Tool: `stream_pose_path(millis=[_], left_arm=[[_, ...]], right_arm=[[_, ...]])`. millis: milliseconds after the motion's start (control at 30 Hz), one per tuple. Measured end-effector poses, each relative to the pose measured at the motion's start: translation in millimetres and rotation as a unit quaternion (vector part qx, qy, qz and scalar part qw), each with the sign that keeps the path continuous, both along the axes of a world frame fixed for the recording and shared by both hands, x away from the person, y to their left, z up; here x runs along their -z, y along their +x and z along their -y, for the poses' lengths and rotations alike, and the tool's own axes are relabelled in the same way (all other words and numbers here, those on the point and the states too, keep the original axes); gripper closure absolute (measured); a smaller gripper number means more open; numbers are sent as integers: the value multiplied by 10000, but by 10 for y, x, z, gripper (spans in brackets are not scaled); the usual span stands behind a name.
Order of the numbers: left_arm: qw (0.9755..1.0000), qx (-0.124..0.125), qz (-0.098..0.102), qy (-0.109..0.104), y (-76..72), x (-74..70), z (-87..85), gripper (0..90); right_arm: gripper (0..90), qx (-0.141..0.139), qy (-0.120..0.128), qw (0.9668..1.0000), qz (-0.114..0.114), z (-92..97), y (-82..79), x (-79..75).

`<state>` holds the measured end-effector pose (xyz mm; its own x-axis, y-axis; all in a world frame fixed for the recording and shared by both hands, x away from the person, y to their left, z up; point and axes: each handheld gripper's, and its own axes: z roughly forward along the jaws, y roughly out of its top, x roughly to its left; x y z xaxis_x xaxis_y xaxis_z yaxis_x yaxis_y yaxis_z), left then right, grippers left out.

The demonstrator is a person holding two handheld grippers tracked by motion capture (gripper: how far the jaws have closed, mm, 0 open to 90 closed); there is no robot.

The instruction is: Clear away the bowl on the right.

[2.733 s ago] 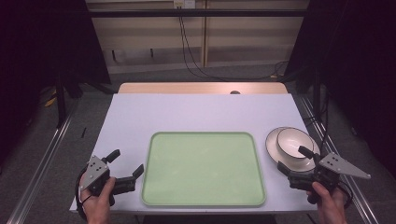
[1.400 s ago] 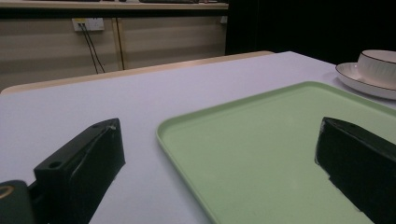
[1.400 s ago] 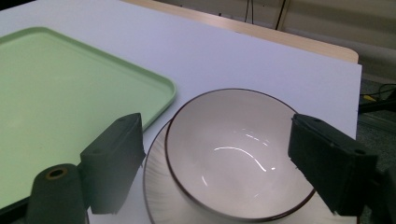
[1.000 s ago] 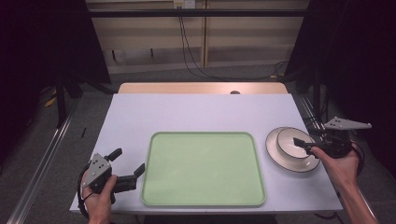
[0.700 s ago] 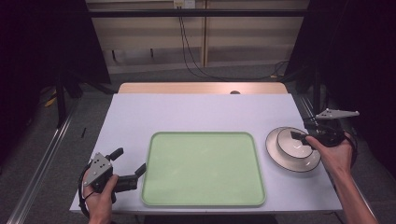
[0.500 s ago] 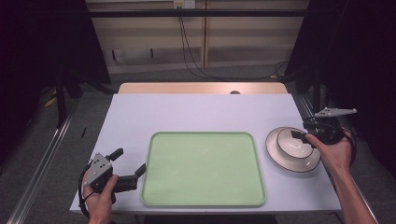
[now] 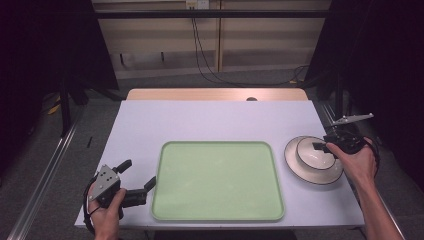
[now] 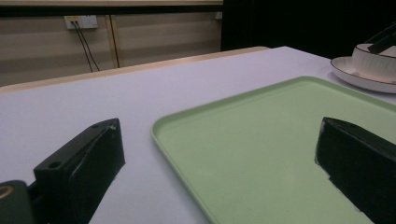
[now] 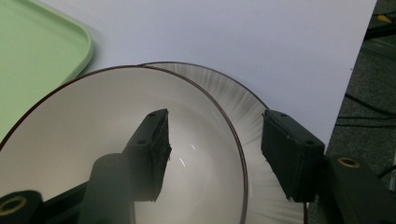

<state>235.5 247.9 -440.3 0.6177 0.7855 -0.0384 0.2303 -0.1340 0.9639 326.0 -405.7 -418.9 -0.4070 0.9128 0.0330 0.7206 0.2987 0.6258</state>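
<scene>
A white bowl (image 7: 311, 151) with a dark rim sits on a white plate (image 7: 315, 174) at the table's right side. My right gripper (image 7: 321, 146) comes in from the right, and its jaws straddle the bowl's near rim. In the right gripper view one jaw is inside the bowl (image 9: 84, 130) and the other is outside, over the plate (image 9: 247, 107). The right gripper (image 9: 215, 144) has just been closing, with gaps still showing on both sides of the rim. My left gripper (image 7: 137, 174) rests open at the front left, beside the green tray (image 7: 217, 180).
The empty tray (image 8: 261, 140) fills the table's middle front, its left rim between the left gripper's jaws. The white table (image 7: 210, 120) has bare room behind the tray. Its right edge lies close beyond the plate, with dark floor and cables past it.
The right gripper moved from the plate's front right to the bowl's right side, slid left over its rim, and its jaws narrowed. The left gripper stayed put.
</scene>
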Motion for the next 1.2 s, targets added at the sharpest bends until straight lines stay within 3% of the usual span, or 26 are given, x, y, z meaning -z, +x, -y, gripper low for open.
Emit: stream_pose_path(millis=[100, 233, 633, 1167, 1200], left_arm=[[10000, 19, 12, 0, -1, -1, -8, 14], [10000, 16, 8, 4, -1, -1, -7, 14], [10000, 10, 12, 26, -3, -3, -8, 14], [10000, 4, 9, 21, -5, -3, -11, 14], [10000, 6, 9, 21, -6, -3, -11, 14]], right_arm=[[432, -37, -27, 10000, 20, 3, 23, 21], [488, 63, -56, 9995, -289, -11, 46, 49], [646, 52, -64, 9983, -582, -33, 128, 118], [661, 216, 87, 9962, -842, -32, 168, 211], [664, 132, 91, 9963, -841, -25, 169, 212]])
